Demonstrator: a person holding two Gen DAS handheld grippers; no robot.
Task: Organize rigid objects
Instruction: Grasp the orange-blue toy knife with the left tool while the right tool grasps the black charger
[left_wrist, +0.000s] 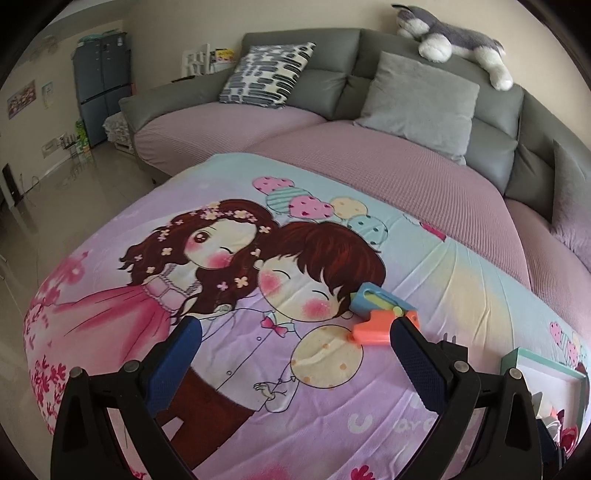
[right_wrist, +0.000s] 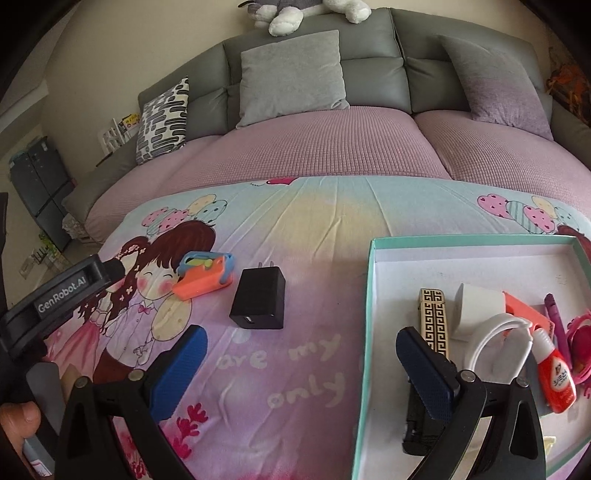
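An orange and blue toy gun (left_wrist: 380, 314) lies on the cartoon-print cloth (left_wrist: 258, 369), just beyond my open left gripper's (left_wrist: 295, 332) right fingertip (left_wrist: 400, 330). It also shows in the right wrist view (right_wrist: 203, 275), with a black USB charger (right_wrist: 258, 299) beside it. My right gripper (right_wrist: 301, 341) is open and empty, its right finger over the left edge of a teal-rimmed box (right_wrist: 369, 295). The box holds a patterned lighter (right_wrist: 436, 317), a white adapter with cable (right_wrist: 480, 314), an orange piece, a purple crayon and a red-and-white bottle (right_wrist: 554, 373).
The cloth covers a low table in front of a grey sofa with pink seat covers (right_wrist: 332, 147) and cushions. A plush husky (left_wrist: 454, 40) lies on the sofa back. The left gripper's body (right_wrist: 62, 295) shows at the left of the right wrist view.
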